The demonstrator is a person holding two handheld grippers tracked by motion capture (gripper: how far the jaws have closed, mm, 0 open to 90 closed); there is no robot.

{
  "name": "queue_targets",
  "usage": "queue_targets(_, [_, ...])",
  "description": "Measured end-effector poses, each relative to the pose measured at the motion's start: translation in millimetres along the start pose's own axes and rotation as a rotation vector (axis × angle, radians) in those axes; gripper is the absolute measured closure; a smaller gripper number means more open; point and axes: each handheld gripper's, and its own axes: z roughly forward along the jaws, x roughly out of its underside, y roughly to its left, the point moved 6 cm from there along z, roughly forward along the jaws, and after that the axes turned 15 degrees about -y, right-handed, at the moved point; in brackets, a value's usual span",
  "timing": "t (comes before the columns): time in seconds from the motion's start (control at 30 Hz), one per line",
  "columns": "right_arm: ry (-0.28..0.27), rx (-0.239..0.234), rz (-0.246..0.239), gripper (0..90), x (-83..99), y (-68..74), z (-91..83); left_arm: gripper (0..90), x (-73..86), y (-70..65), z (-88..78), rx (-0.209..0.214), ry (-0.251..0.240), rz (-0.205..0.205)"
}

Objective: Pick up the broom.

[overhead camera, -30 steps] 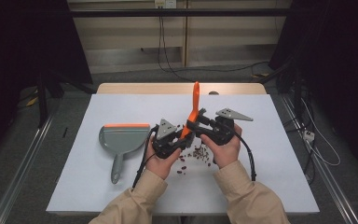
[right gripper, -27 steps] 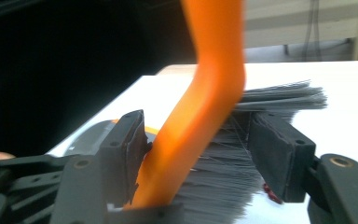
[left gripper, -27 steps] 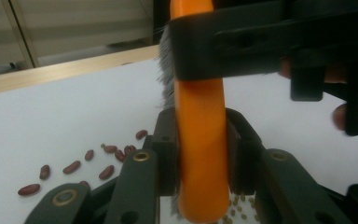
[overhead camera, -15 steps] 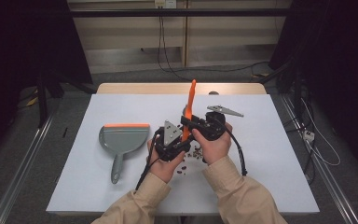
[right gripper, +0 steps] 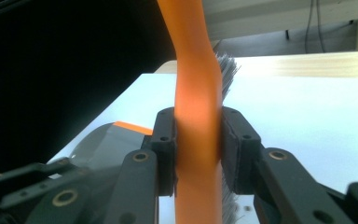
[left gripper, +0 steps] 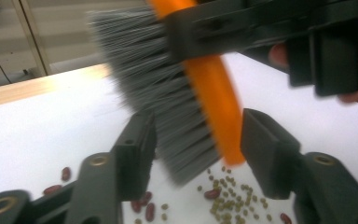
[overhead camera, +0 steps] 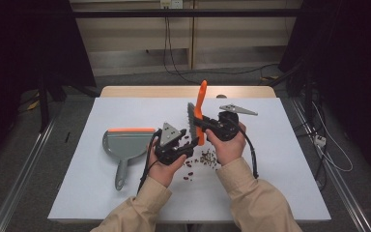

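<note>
Right gripper point(right gripper: 198, 149) clamped on smooth orange plastic brush point(overhead camera: 200, 113), stiff grey bristles, left gripper point(left gripper: 198, 149) jaws just parting around it, untouching, scattered beans point(overhead camera: 205, 158), grey dustpan point(overhead camera: 125, 145) on white table point(overhead camera: 280, 159)

Left gripper point(overhead camera: 189, 143): just left of the brush point(overhead camera: 199, 113), jaws just been opening, standing apart around its bristle end, pads off it.
Right gripper point(overhead camera: 200, 123): right of the brush, jaws just closed, clamped on its orange back.
Forearms: below the brush, angled inward.
</note>
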Motion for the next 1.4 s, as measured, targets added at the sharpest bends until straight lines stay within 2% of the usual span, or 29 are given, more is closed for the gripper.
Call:
queue_targets(0.07, [-0.002,-0.010,0.016,69.0,-4.1,-6.3,-4.2,38.5,-0.7,1.7,-2.7,0.017,0.006,0.004])
queue_targets(0.17, [0.012,0.000,-0.030,69.0,-8.2,-14.9,-11.3,32.9,-0.9,4.1,-6.6,0.039,0.018,-0.008])
queue_targets(0.23, [0.032,0.002,-0.040,69.0,-9.2,-21.4,-16.0,31.2,-0.4,5.7,-9.0,0.059,0.035,-0.010])
queue_targets(0.47, [0.057,-0.001,-0.062,69.1,-16.2,-43.6,-34.4,23.3,-0.8,16.9,-19.2,0.081,0.047,-0.022])
queue_targets(0.63, [0.116,0.003,-0.088,69.1,-17.1,-57.5,-47.7,15.4,-2.2,25.9,-25.6,0.091,0.052,-0.029])
queue_targets(0.7, [0.124,0.007,-0.090,69.1,-17.0,-60.1,-49.8,14.7,-2.4,30.0,-28.9,0.098,0.056,-0.031])
queue_targets(1.0, [0.201,0.030,-0.091,69.1,-15.6,-78.0,-65.0,8.0,-2.8,48.4,-49.0,0.107,0.058,-0.031])
queue_targets(1.2, [0.267,0.067,-0.118,69.1,-10.8,-87.8,-69.2,8.0,0.0,63.7,-63.0,0.080,0.053,-0.038])
queue_targets(1.4, [0.310,0.115,-0.103,69.0,-9.2,-102.2,-73.2,8.0,1.9,78.2,-75.8,0.052,0.047,-0.050])
